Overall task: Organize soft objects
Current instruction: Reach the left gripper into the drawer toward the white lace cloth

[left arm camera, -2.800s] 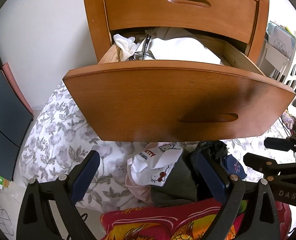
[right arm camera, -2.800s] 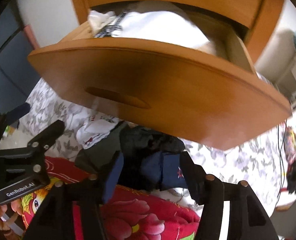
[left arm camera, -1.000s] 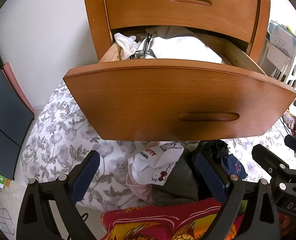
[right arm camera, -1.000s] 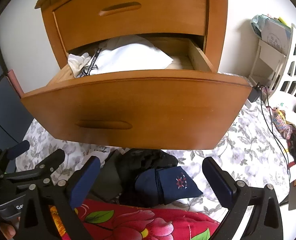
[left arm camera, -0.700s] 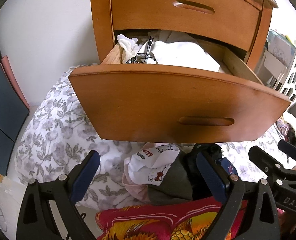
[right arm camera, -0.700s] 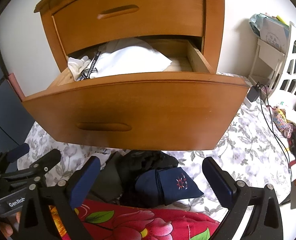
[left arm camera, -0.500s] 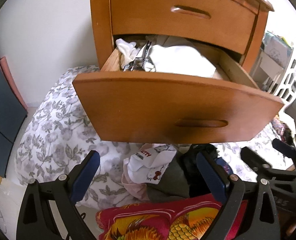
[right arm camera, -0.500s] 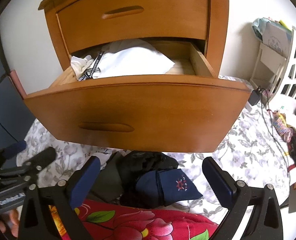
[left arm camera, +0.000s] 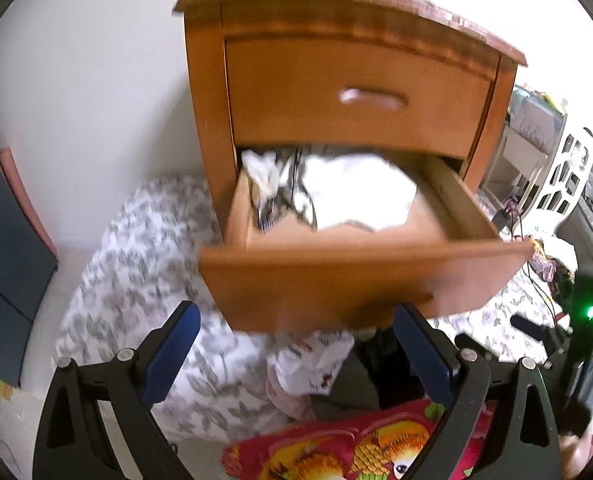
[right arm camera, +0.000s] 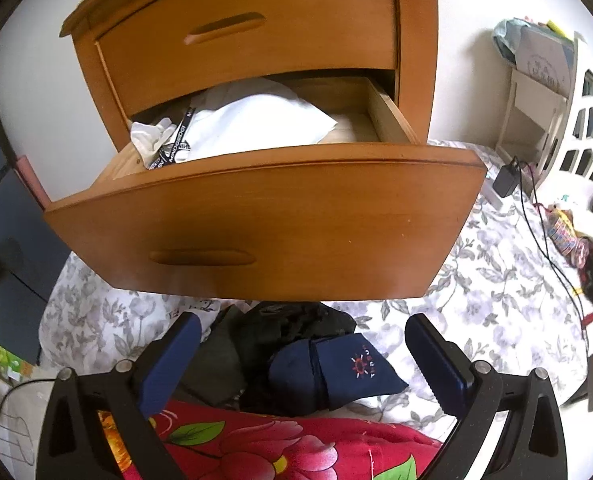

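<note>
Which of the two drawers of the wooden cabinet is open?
The lower drawer is pulled out, with white clothes inside; the upper drawer is shut.

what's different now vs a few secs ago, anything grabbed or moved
Nothing was grabbed. The left gripper has pulled up and back, so its view now looks down into the open drawer. The right gripper also backed off. Both stayed open and empty; the white clothes in the drawer and the pile below are unmoved.

Floral grey-and-white bedspread fills the lower half of the frame. Sitting on it: a pile of dark clothes bottom centre, a red flowery blanket at the bottom edge, a charger at right.
</note>
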`<state>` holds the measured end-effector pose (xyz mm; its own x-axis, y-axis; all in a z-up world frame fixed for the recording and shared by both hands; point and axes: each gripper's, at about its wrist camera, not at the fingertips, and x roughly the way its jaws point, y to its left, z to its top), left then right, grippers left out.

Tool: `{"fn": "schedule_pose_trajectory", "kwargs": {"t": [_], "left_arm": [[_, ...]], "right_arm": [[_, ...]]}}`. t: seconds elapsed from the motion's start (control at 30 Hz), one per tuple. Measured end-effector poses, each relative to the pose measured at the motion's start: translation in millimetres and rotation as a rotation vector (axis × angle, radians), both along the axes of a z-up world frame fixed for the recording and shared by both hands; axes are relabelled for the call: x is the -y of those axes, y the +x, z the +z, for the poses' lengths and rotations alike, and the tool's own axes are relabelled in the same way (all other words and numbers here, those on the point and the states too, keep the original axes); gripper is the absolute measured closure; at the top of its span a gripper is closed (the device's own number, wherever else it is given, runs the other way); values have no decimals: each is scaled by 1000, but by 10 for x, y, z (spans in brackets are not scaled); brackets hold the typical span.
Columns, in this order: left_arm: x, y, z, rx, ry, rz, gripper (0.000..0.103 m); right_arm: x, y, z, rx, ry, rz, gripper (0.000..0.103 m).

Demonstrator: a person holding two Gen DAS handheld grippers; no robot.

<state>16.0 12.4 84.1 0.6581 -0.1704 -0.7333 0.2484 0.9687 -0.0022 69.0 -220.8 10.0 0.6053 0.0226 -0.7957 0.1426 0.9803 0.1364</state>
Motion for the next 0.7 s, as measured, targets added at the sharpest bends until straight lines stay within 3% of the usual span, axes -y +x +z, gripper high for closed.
{"fn": "schedule_pose_trajectory", "kwargs": {"t": [0.27, 0.4, 0.53, 0.7], "left_arm": [[-69, 438, 466, 17, 29, -11, 6], [-151, 795, 525, -74, -39, 11, 6], [-273, 1136, 453, -171, -101, 95, 6], [-164, 1446, 327, -235, -80, 101, 6]], "right_arm": [[37, -4, -5, 0, 12, -12, 0], [23, -1, -18, -2, 10, -6, 0], [44, 4, -51, -11, 23, -8, 0], [49, 14, -97, -19, 46, 6, 0]]}}
